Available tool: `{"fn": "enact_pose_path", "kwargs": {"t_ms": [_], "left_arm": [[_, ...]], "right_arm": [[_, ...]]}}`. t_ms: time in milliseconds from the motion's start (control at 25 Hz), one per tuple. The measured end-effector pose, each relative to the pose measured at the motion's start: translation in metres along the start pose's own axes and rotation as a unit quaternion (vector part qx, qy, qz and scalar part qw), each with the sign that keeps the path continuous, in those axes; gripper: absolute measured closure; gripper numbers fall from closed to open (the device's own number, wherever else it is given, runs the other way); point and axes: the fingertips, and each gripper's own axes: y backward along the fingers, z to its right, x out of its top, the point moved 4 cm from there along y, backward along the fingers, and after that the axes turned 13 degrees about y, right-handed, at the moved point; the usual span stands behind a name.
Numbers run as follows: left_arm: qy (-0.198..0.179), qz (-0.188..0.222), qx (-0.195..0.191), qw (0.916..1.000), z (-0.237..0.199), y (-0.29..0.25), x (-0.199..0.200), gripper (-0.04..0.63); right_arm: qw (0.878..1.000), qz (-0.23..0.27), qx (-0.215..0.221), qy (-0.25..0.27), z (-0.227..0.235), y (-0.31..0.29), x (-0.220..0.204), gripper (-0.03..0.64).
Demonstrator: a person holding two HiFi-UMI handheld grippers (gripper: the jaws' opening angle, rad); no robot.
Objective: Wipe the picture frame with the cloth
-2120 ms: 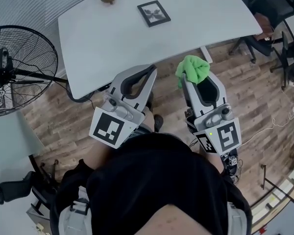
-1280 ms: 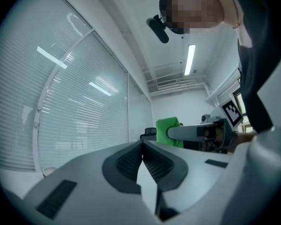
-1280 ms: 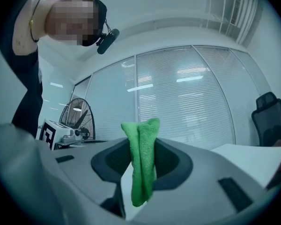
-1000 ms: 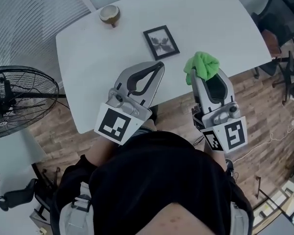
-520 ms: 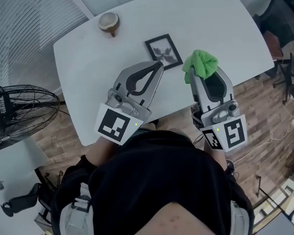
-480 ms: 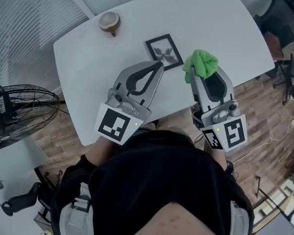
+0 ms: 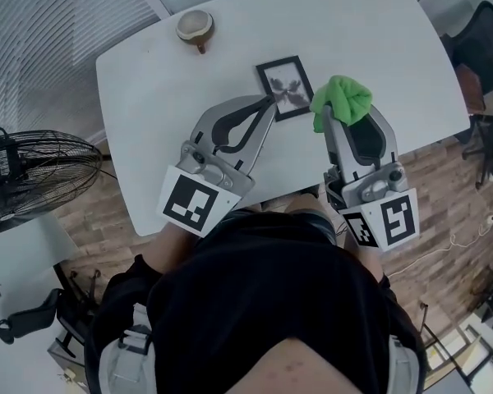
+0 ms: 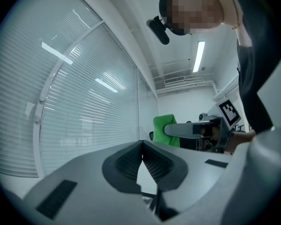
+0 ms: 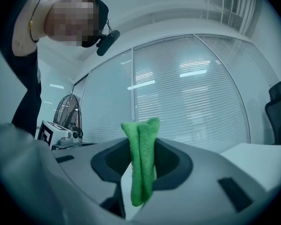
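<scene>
The person is standing at the near edge of a white rounded table (image 7: pixel 378 48) and is holding a grey two-jaw gripper in each hand, both reaching out over the tabletop.

The left gripper (image 7: pixel 269 105) is carrying nothing. Its dark padded jaws are pressing together at the tips, with only a small gap showing further back between them. In the head view its tip is overlapping the near left corner of the small black picture frame (image 7: pixel 285 87); whether it is touching the frame cannot be told.

The right gripper (image 9: pixel 140 146) is pinching a bright green fuzzy cloth (image 7: pixel 343 101). The cloth is standing up in a folded bunch between the pads and is hanging down a little below them. From above, the bunched cloth is hiding the jaw tips and is sitting just to the right of the frame, at its right edge.

The picture frame is lying flat on the table, near the middle, with a dark leafy print on a pale ground, between the two gripper tips as the head view shows them.

At the far left of the table a small round tan bowl (image 7: pixel 195 25) is standing well apart from the frame. A black wire-cage floor fan (image 7: pixel 33 171) is standing on the wooden plank floor (image 7: pixel 444 187) to the left, and a black office chair (image 7: pixel 489 48) is showing at the right.
</scene>
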Motion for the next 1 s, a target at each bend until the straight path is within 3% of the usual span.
{"fn": "enact_pose_path", "kwargs": {"t_ms": [680,1000], "left_arm": [[-0.009,0.037,0.120,0.9920,0.017,-0.040,0.001,0.583],[-0.025,0.045,0.174,0.9833,0.021,-0.045,0.001,0.583]], "right_arm": [[0.992,0.021,0.126,-0.011,0.062,-0.022,-0.003,0.495],[0.983,0.030,0.181,-0.021,0.076,-0.032,-0.007,0.495]]}}
